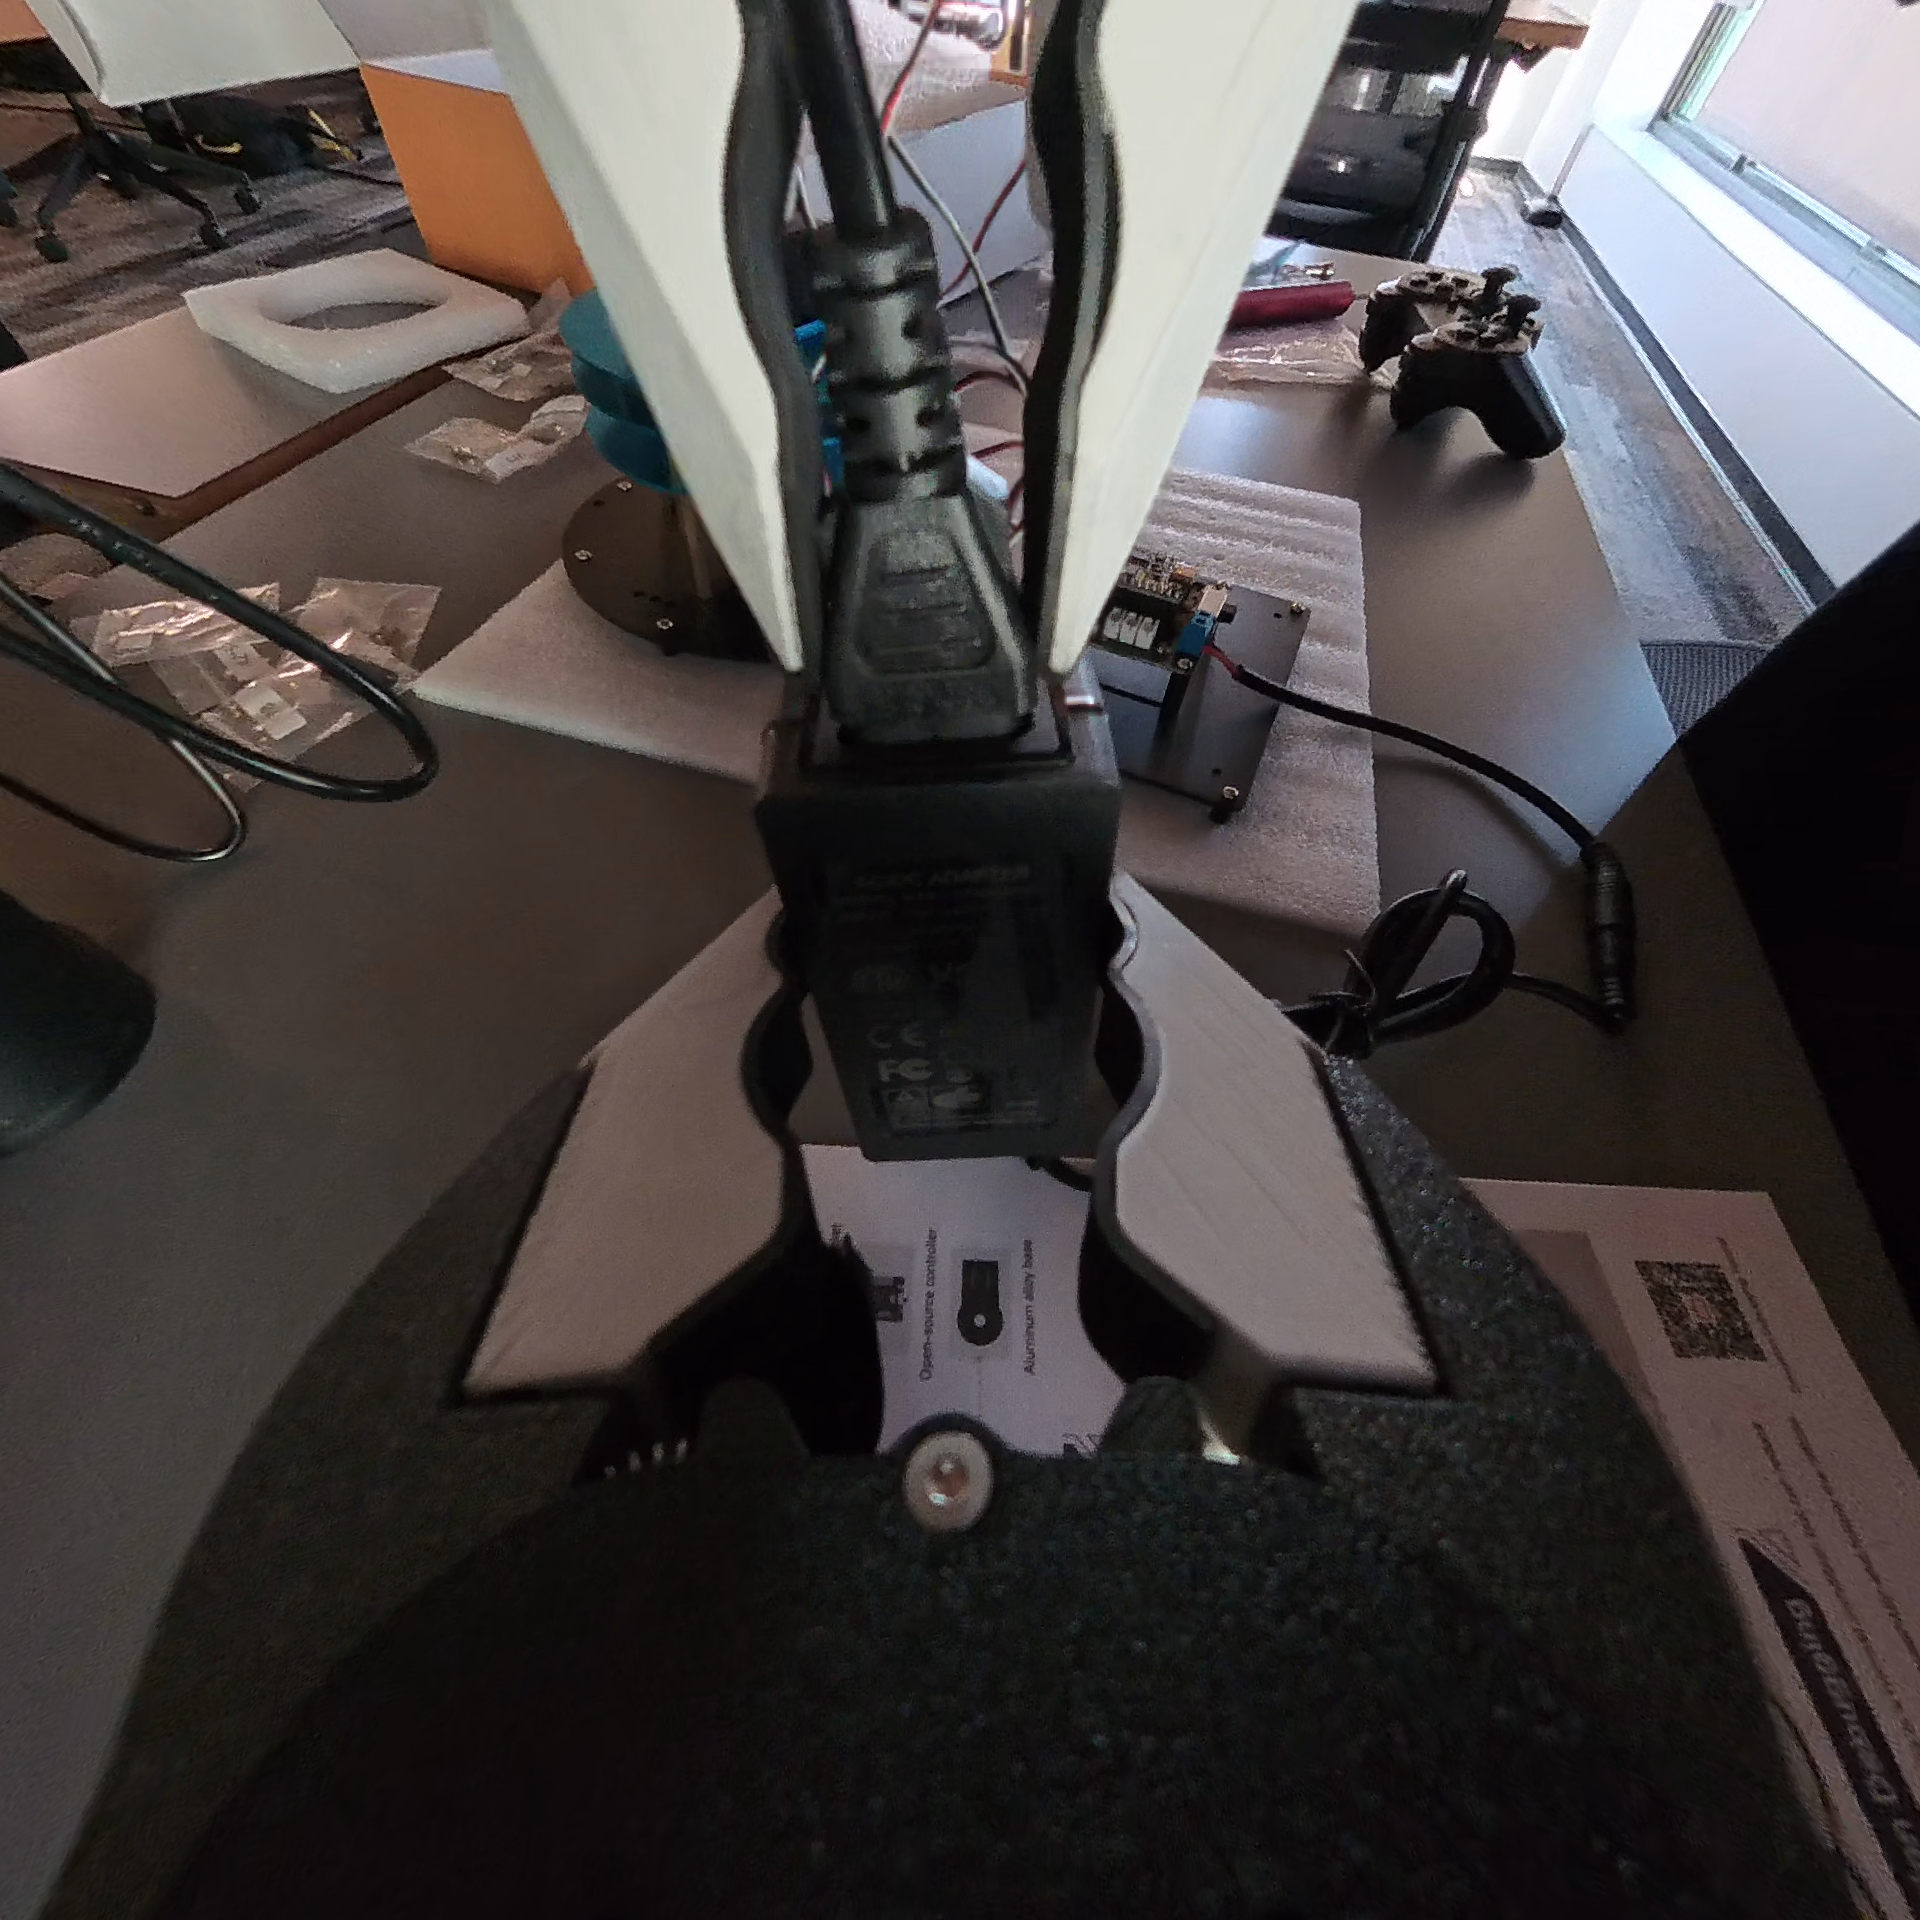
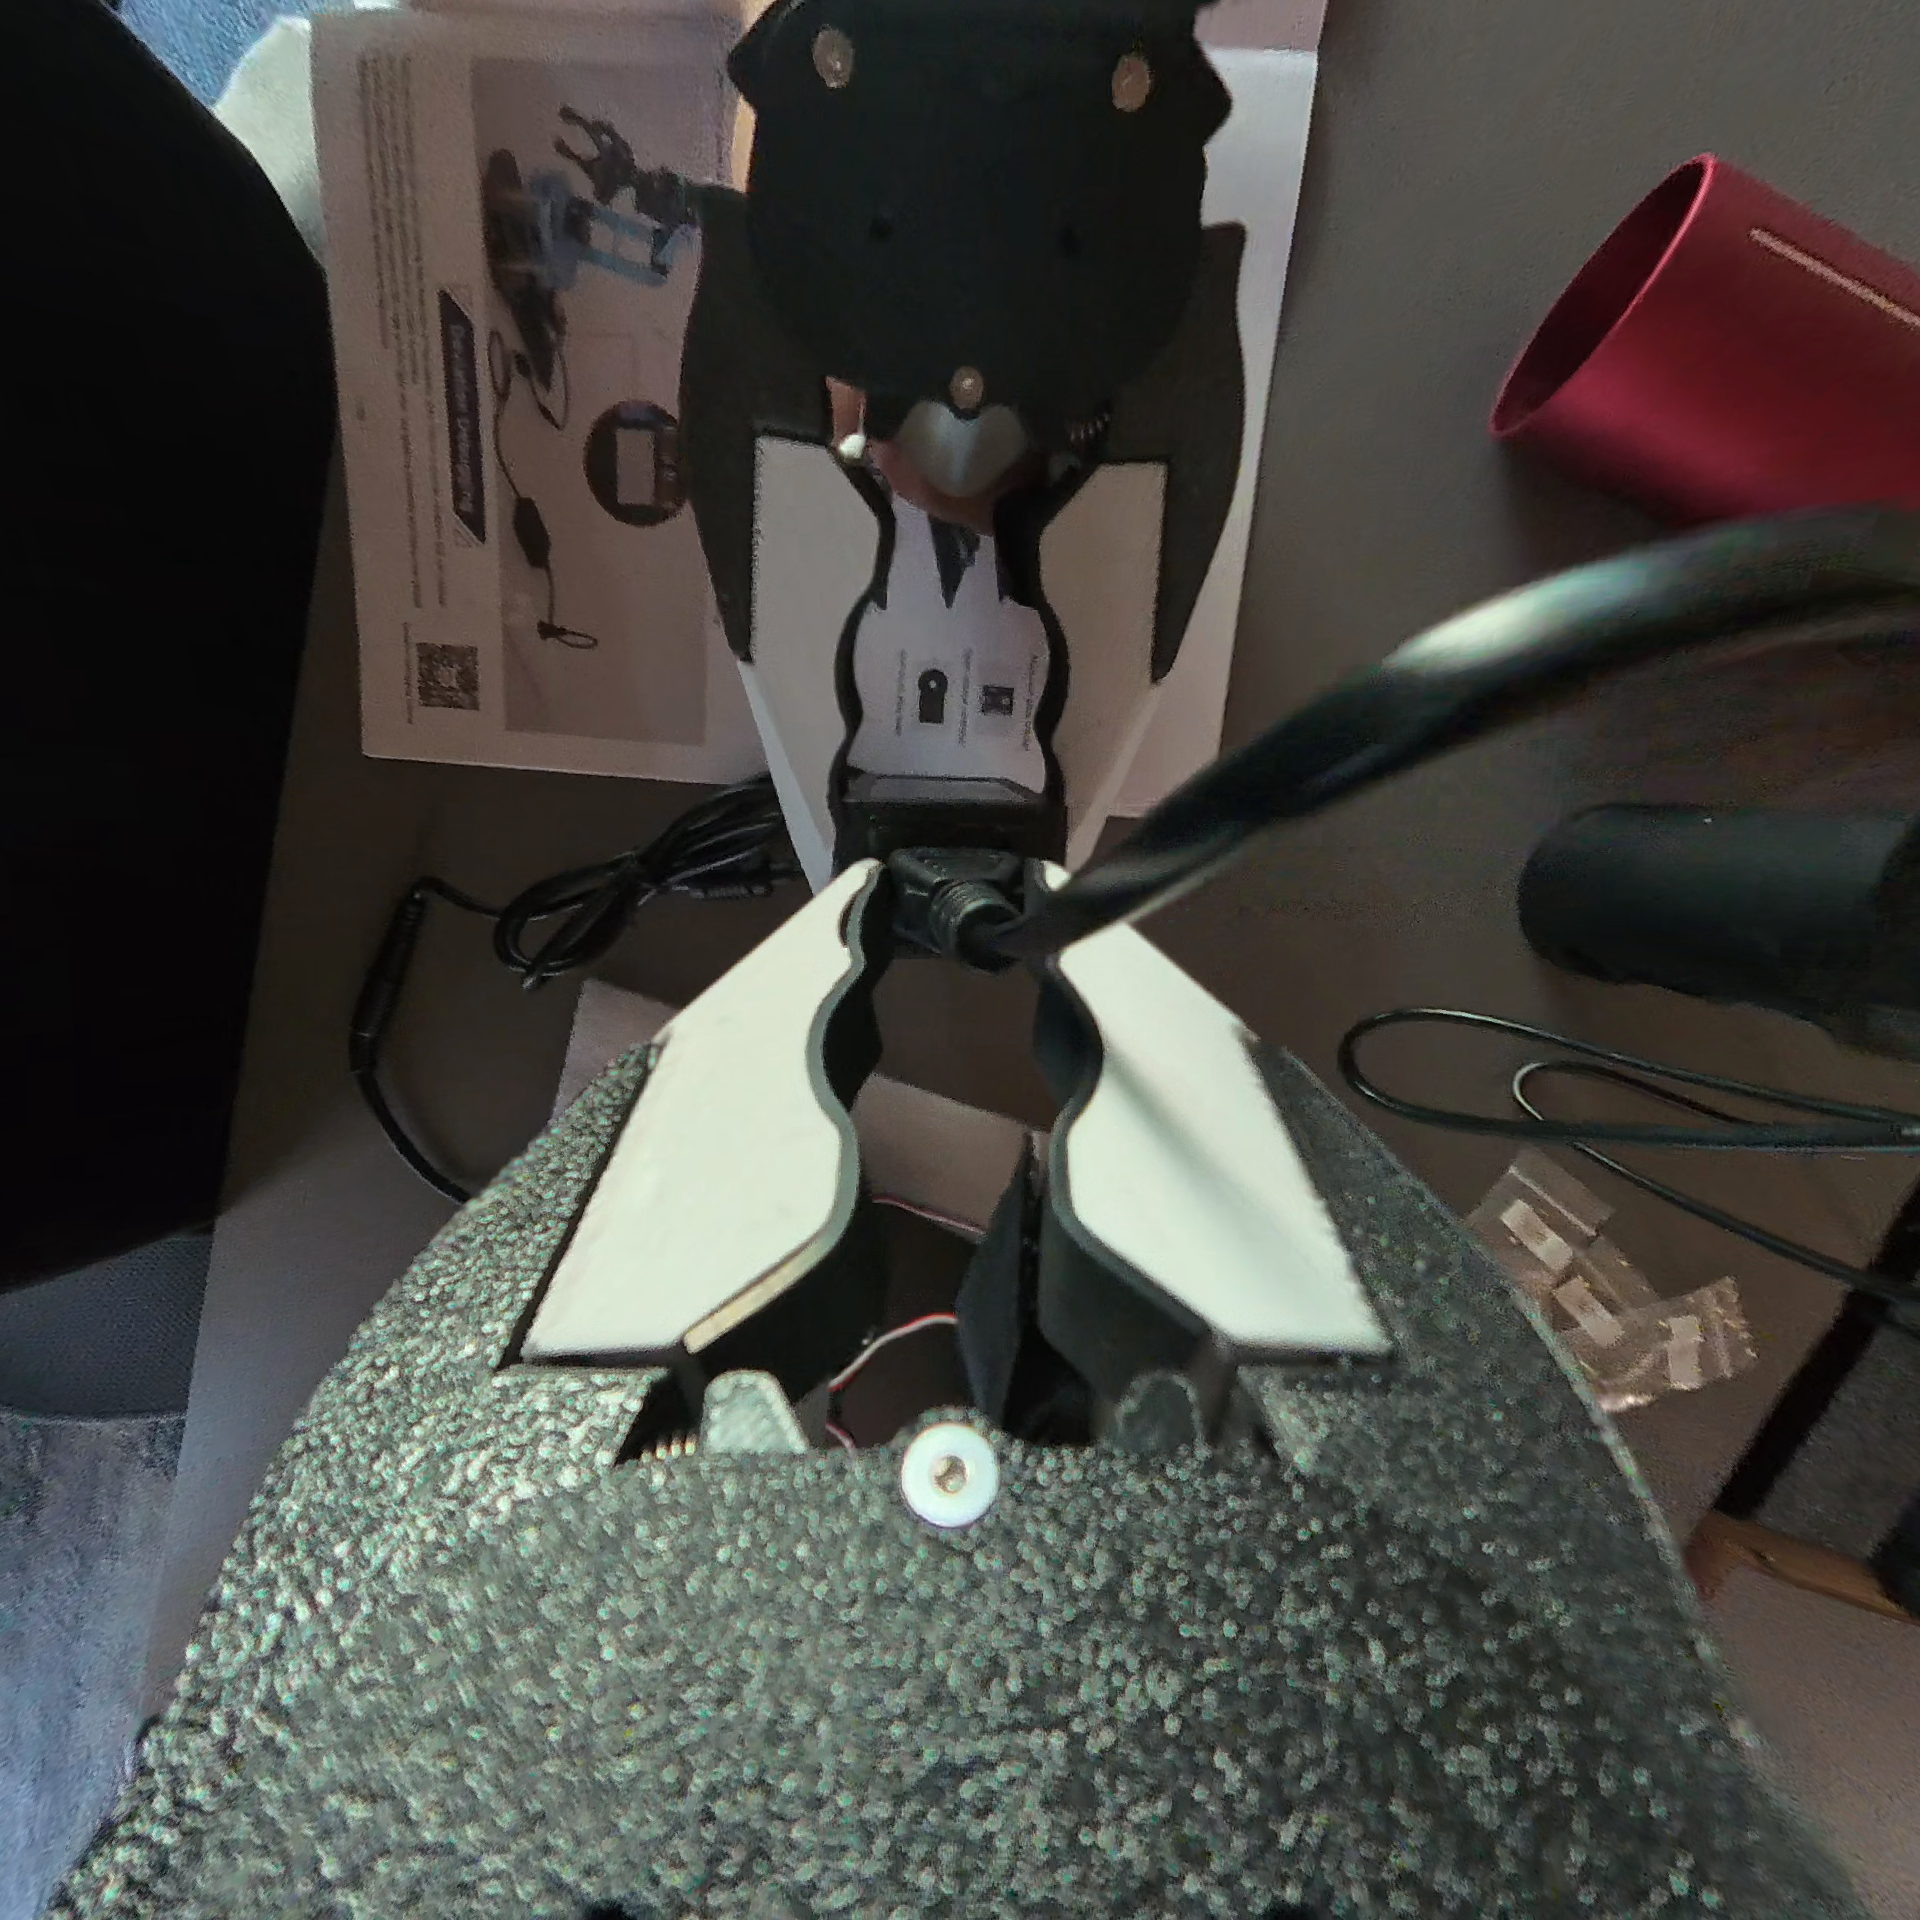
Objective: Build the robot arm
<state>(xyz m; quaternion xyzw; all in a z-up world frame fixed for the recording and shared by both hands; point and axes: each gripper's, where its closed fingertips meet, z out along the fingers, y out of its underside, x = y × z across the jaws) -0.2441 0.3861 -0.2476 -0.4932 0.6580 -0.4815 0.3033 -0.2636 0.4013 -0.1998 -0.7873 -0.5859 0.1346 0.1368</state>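
My left gripper (image 1: 945, 935) is shut on a black power adapter brick (image 1: 935, 987) and holds it above a grey table (image 1: 416, 1039). My right gripper (image 1: 928, 665) comes from the opposite side and is shut on a black power plug (image 1: 925, 634). The plug sits in the socket at the adapter's far end. In the right wrist view my right gripper (image 2: 953, 878) grips the plug (image 2: 940, 899), and its thick black cord (image 2: 1351, 707) arcs off to the right. The left gripper (image 2: 945, 821) faces it, holding the adapter (image 2: 935, 805).
A printed sheet (image 1: 1766, 1455) lies under the grippers. The adapter's thin coiled cable with a barrel plug (image 1: 1423, 966) lies to the right. A circuit board on a plate (image 1: 1195, 665), a game controller (image 1: 1465, 343), a blue robot base (image 1: 623, 395), a red cylinder (image 2: 1714, 343) and small plastic bags (image 1: 260, 644) are around. Spacing between my two grippers at the tips: around 5 cm.
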